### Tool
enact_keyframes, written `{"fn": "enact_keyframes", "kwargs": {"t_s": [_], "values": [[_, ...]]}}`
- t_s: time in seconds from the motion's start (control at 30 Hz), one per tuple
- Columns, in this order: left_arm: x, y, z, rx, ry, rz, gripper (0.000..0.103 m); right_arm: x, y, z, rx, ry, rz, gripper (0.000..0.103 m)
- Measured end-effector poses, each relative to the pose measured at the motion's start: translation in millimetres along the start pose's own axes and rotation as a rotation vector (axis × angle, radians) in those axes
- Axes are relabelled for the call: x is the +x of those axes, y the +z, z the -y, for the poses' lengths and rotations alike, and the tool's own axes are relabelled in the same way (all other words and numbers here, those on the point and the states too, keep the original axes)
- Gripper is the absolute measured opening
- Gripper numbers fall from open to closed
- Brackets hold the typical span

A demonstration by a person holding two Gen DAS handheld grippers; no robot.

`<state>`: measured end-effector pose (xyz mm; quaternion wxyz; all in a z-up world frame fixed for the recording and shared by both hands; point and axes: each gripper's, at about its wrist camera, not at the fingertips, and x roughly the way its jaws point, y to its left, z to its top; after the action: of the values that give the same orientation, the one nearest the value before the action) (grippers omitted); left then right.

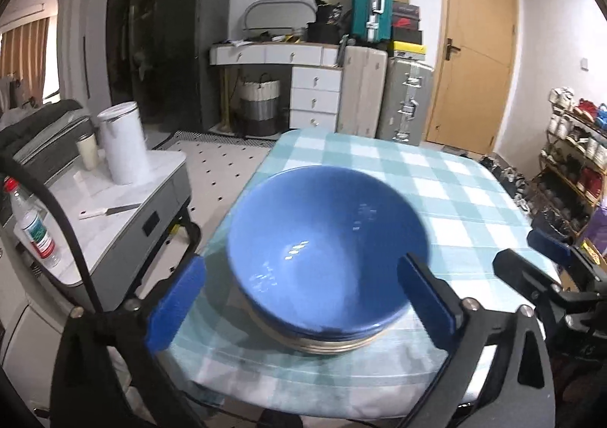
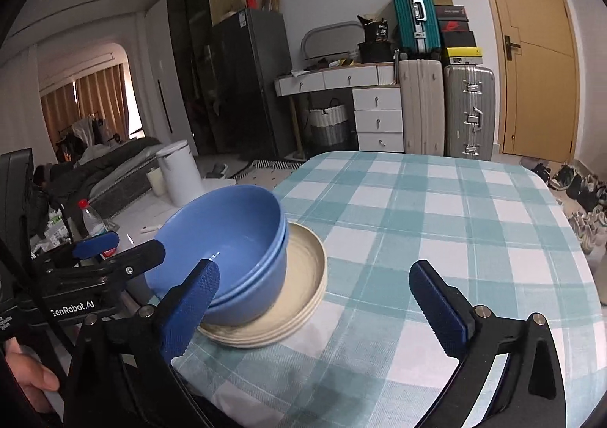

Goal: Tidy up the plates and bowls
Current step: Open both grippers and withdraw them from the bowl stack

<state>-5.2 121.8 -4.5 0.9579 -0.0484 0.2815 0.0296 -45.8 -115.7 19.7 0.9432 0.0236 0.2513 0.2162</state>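
**Blue bowls sit nested on cream plates as both grippers stand wide**

White lettering reading "GenRobot.AI" runs along the black body of the left gripper (image 2: 114,251), seen from the right wrist view; smaller print below it is too small to read. A clear plastic bottle (image 1: 32,223) with a red cap and a red-and-green label stands on the grey side cabinet (image 1: 125,223), its wording illegible. Shoe boxes stacked by the teal suitcase (image 1: 371,3) carry logos that cannot be made out.

Two glossy blue bowls (image 2: 231,250), one nested inside the other, rest on a stack of cream plates (image 2: 299,284) with ridged rims. The stack sits near the left front corner of a table (image 2: 436,208) covered in a teal-and-white checked cloth. The bowls sit off-centre, towards the plates' left side, and light glints on the inner glaze.

Both grippers are released and hold nothing. The left gripper's blue-padded fingers (image 1: 174,299) stand on either side of the bowls without pressing them. The right gripper (image 2: 315,306) hangs over the tablecloth, its left finger in front of the bowls, its jaws spread wide. Part of a hand (image 2: 26,378) shows at the lower left edge.
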Motion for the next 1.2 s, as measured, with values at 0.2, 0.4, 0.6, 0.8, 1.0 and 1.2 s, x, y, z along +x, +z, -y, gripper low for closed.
{"fn": "enact_keyframes", "kwargs": {"t_s": [0.2, 0.4, 0.6, 0.8, 1.0, 1.2], "values": [[-7.4, -5.4, 24.9, 0.049, -0.074, 0.052, 0.103, -12.8, -10.7, 9.4, 0.008, -0.017, 0.016, 0.102], [-9.6, -9.2, 32.8, 0.092, -0.032, 0.098, 0.103, -14.8, -9.1, 23.0, 0.07, -0.021, 0.036, 0.102], [-5.2, -8.3, 30.8, 0.06, -0.018, 0.081, 0.103, -17.3, -8.4, 31.5, 0.124, -0.031, 0.048, 0.102], [-8.4, -11.3, 38.2, 0.101, 0.012, 0.094, 0.103, -20.2, -8.8, 22.3, 0.074, -0.041, 0.073, 0.102], [-6.3, -8.6, 30.4, 0.056, -0.049, 0.053, 0.103, -21.4, -11.3, 10.6, 0.007, -0.064, 0.084, 0.102], [-6.0, -6.2, 19.2, -0.012, -0.08, 0.052, 0.103, -22.8, -12.2, 7.1, -0.007, -0.062, 0.086, 0.102]]}}
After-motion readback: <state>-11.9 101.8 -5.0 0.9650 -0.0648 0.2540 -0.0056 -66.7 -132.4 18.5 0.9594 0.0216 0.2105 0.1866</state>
